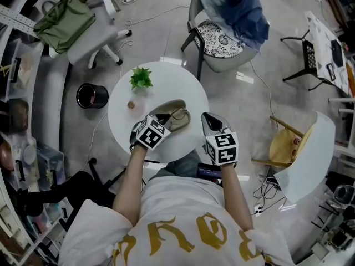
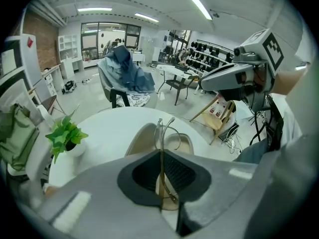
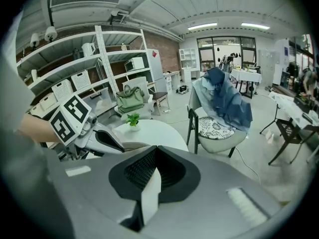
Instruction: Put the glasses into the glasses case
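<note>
An open beige glasses case (image 1: 168, 109) lies on the round white table (image 1: 161, 85). Thin metal-framed glasses (image 2: 167, 131) hang above the case's tray (image 2: 185, 142), with my left gripper (image 2: 160, 158) shut on one temple. Seen from the head, the left gripper (image 1: 161, 122) sits at the case's near end, with the glasses (image 1: 179, 114) just past its tip. My right gripper (image 1: 209, 121) hovers at the table's right edge, apart from the case. In its own view the right gripper (image 3: 155, 156) is shut with nothing held.
A small potted plant (image 1: 141, 79) and a tiny brown object (image 1: 131, 105) stand on the table's far left. Around it are a black bin (image 1: 92, 96), a chair draped with blue cloth (image 1: 233, 15), a yellow chair (image 1: 288, 146) and a green bag (image 1: 64, 20).
</note>
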`<state>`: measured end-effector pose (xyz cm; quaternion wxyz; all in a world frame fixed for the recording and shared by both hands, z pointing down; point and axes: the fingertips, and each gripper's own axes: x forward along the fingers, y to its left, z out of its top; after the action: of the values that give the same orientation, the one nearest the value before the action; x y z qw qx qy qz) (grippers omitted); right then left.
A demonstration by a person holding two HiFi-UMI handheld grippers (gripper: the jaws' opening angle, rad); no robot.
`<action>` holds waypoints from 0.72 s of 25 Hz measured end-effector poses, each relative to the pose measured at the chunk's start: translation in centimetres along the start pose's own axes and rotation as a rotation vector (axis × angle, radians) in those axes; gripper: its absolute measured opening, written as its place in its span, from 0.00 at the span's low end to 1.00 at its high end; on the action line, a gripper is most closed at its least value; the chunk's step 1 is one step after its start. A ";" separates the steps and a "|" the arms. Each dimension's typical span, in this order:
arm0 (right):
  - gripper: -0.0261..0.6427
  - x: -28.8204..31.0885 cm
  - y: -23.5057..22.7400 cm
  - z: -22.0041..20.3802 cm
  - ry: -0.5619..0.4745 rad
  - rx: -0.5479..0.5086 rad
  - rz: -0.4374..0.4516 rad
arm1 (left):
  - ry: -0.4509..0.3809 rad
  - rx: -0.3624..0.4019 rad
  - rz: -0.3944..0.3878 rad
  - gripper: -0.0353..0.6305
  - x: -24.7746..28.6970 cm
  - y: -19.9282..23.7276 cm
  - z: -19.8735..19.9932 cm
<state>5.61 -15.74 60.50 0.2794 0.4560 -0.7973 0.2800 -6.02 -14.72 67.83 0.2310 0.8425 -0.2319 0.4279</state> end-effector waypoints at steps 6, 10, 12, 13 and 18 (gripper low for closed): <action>0.07 0.8 -1.0 -0.1 0.025 0.000 0.002 | 0.050 -0.027 -0.009 0.08 1.5 0.6 -0.8; 0.07 1.3 -1.2 -0.1 0.032 -0.002 0.011 | 0.070 -0.021 -0.010 0.08 2.2 0.8 -1.1; 0.07 1.5 -1.3 -0.1 0.035 -0.001 0.013 | 0.079 -0.023 -0.009 0.08 2.5 0.8 -1.2; 0.08 1.5 -1.4 -0.2 0.038 0.000 0.014 | 0.085 -0.022 -0.012 0.08 2.6 0.8 -1.3; 0.08 1.4 -1.4 -0.3 0.041 0.003 0.015 | 0.118 0.012 -0.012 0.08 3.1 0.6 -1.8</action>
<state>6.31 -16.95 61.97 0.2926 0.4445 -0.7944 0.2927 -5.81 -14.69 71.50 0.2420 0.8184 -0.2101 0.4769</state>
